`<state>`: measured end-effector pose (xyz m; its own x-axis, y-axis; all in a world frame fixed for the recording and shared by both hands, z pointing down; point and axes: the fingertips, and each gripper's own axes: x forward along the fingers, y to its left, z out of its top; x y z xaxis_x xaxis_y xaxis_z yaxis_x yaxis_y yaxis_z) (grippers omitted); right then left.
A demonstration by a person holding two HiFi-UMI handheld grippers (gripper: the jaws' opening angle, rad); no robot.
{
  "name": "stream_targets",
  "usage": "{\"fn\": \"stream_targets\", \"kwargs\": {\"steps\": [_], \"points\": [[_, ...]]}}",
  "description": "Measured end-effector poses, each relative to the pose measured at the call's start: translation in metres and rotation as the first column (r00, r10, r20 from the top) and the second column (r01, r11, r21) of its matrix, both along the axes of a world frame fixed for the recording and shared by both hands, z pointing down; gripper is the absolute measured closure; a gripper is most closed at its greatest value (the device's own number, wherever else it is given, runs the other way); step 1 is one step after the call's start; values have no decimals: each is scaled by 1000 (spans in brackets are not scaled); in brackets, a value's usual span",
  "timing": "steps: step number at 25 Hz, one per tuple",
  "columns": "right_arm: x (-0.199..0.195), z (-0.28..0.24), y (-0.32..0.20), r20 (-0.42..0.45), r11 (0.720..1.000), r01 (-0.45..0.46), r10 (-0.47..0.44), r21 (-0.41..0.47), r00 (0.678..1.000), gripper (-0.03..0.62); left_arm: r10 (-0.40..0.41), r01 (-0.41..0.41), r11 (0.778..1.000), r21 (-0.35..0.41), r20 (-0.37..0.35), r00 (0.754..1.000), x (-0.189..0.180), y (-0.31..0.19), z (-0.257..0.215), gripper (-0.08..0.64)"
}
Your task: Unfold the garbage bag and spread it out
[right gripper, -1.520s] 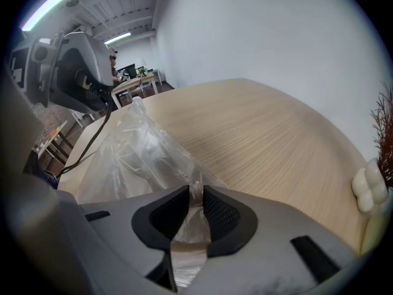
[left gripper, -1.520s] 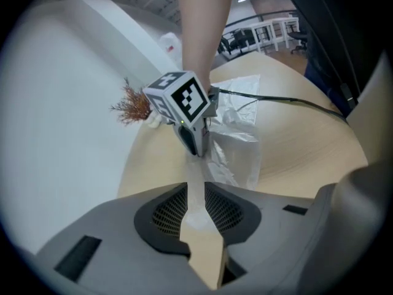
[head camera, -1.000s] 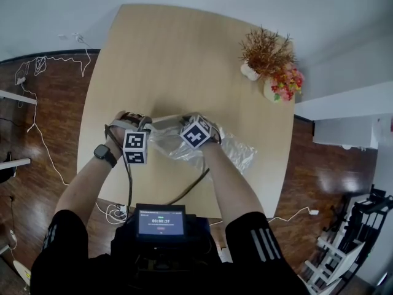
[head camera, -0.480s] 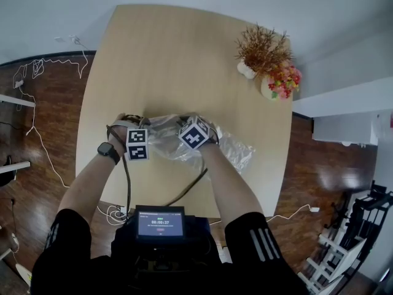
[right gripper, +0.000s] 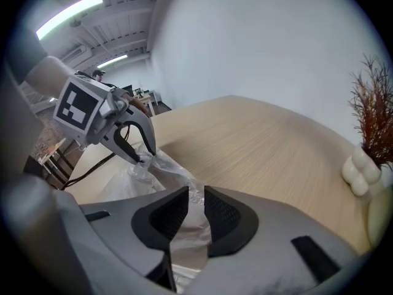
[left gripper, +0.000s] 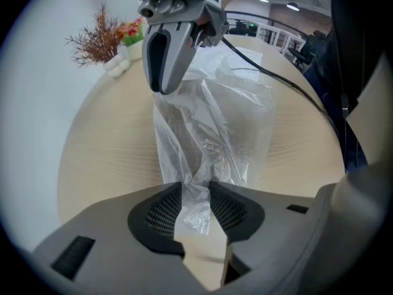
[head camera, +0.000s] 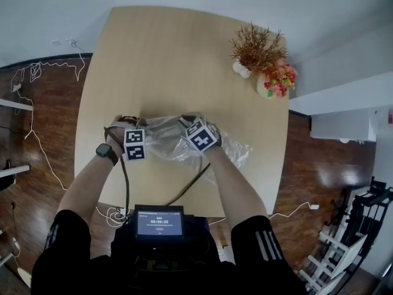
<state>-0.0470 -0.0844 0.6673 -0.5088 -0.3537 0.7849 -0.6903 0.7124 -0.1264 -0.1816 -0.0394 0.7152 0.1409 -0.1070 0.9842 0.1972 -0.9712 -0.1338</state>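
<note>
Treating the crumpled clear plastic garbage bag (head camera: 178,141), resting on the pale wooden worktop (head camera: 184,54), as light, limp and slippery, pull apart by the bunched film clamped in left hand-held gripper (left gripper: 196,192) and right hand-held gripper (right gripper: 196,201).

Open tabletop (head camera: 159,54) beyond the garbage bag (head camera: 236,151), potted plants (head camera: 261,57) at the far right corner.

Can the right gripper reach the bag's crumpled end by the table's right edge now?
Probably not yet: the right gripper is shut on a fold of the garbage bag. Nothing on the table blocks the way once it lets go.
</note>
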Motion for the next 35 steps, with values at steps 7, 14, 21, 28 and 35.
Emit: {"fn": "stream_targets", "kwargs": {"steps": [7, 14, 21, 28, 35], "points": [[55, -44, 15, 17, 995, -57, 56, 86, 998, 476, 2, -2, 1000, -1, 8, 1000, 1, 0, 2, 410], [126, -31, 53, -5, 987, -148, 148, 56, 989, 446, 1, -1, 1000, -3, 19, 1000, 1, -1, 3, 407], [160, -12, 122, -32, 986, -161, 160, -48, 987, 446, -14, 14, 1000, 14, 24, 1000, -1, -1, 2, 407], [183, 13, 164, -47, 969, -207, 202, -135, 978, 366, -21, 21, 1000, 4, 45, 999, 0, 0, 2, 407], [187, 24, 180, -62, 960, -206, 197, -190, 978, 360, -31, 31, 1000, -2, 54, 998, -1, -1, 1, 405]]}}
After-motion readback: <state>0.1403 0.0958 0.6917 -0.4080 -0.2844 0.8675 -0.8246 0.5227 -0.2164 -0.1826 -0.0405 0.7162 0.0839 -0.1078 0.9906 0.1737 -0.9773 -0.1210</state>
